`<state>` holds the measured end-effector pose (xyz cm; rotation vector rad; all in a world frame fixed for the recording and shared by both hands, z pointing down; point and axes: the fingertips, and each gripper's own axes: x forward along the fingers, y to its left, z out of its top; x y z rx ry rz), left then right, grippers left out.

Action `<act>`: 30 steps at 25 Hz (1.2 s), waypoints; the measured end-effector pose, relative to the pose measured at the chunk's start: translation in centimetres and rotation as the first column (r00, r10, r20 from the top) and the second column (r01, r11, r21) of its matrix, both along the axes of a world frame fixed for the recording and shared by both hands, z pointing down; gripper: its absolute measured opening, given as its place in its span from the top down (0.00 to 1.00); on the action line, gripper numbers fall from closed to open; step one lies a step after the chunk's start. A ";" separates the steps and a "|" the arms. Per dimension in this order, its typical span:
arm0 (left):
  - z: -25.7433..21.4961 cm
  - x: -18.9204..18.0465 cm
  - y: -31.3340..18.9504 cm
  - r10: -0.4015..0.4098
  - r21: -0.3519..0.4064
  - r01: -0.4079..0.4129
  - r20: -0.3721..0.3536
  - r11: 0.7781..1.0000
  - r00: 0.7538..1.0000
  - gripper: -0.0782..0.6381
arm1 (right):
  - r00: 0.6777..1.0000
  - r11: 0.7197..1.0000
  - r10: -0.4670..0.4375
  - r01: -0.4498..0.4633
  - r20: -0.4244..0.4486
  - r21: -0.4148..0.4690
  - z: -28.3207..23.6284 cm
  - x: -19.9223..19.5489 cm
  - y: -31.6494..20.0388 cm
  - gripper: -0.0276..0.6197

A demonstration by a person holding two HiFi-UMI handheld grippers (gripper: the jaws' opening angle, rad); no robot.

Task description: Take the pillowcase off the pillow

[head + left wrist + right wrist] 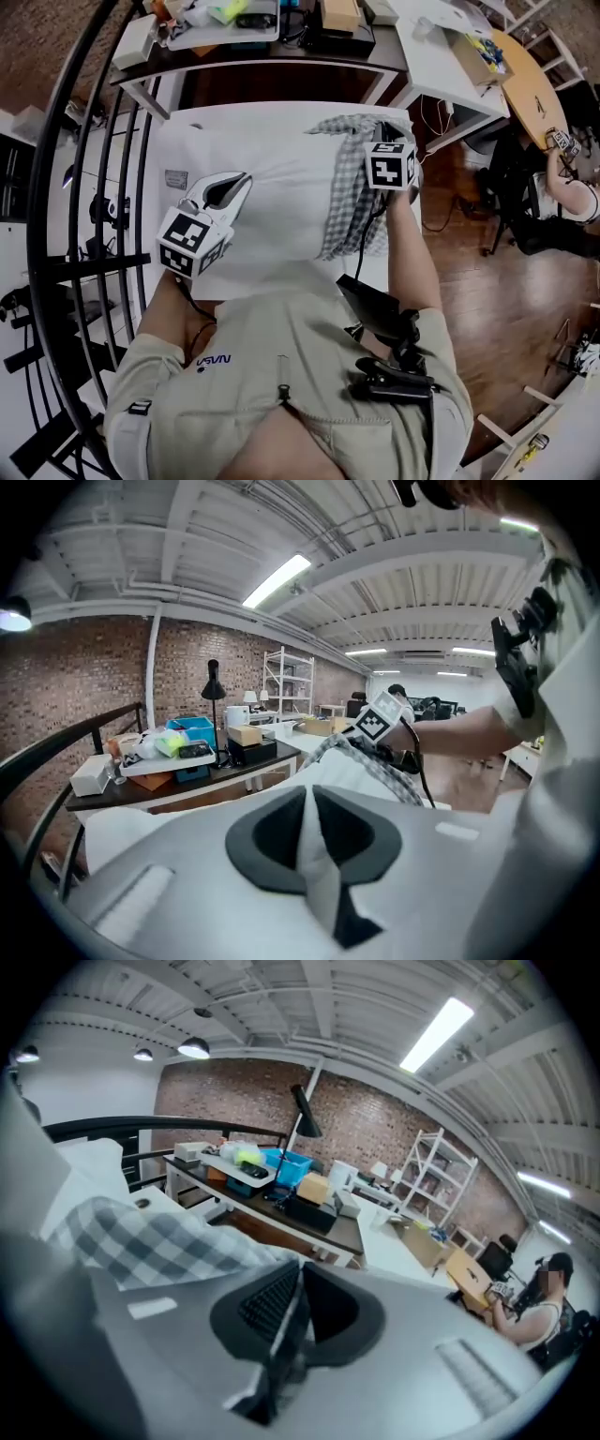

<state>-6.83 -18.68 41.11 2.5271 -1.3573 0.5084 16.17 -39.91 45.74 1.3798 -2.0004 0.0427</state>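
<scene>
The head view alone is taking in the whole layout. The white surface (178,131) is carrying the white pillow (281,202) across its middle. The grey-checked pillowcase (349,187) is bunching over the pillow's 3 o'clock end only, leaving the rest bare. A cluttered dark desk (262,52) is standing at 12 o'clock, and a black railing (66,187) is curving along 9 o'clock.

The two gripper views are giving what the head view is not: a brick wall (84,677) behind that desk, and each pair of jaws close up.

In the left gripper view, the left hand-held gripper (309,803) is sitting at the pillow's 8 o'clock corner. Its jaws are pressing together on a pinched fold of the pillow's white cloth, which is sticking up between the pads.

In the right gripper view, the right hand-held gripper (298,1288) is working at the pillowcase's 1 o'clock edge. Its jaws are clamping a thin strip of checked cloth, with the rest of the pillowcase spreading away toward 9 o'clock.
</scene>
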 end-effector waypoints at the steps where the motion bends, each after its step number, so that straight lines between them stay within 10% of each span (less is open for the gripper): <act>1: 0.1 -0.3 0.1 -0.011 -0.005 0.011 -0.012 1.000 1.000 0.85 | 1.000 1.000 0.019 -0.019 -0.008 0.000 0.3 0.8 -0.2 0.93; 9: 5.4 -2.4 -3.1 -0.093 -0.076 0.091 -0.017 0.993 0.996 0.86 | 0.987 0.986 0.152 -0.155 -0.060 -0.052 5.8 5.3 -2.0 0.93; 16: 6.6 -0.5 -8.4 -0.046 0.039 0.040 0.162 0.998 0.986 0.70 | 0.986 0.995 0.096 -0.094 0.139 -0.016 3.0 3.7 0.0 0.77; 23: 1.6 4.4 -2.2 0.061 0.131 -0.082 0.156 0.988 0.986 0.61 | 0.954 0.996 0.074 -0.086 0.290 0.028 -0.7 3.1 13.4 0.77; 30: 7.9 10.1 7.3 0.266 -0.030 -0.265 0.183 0.964 0.947 0.53 | 0.950 0.977 0.116 -0.058 0.291 -0.203 7.2 1.0 27.7 0.72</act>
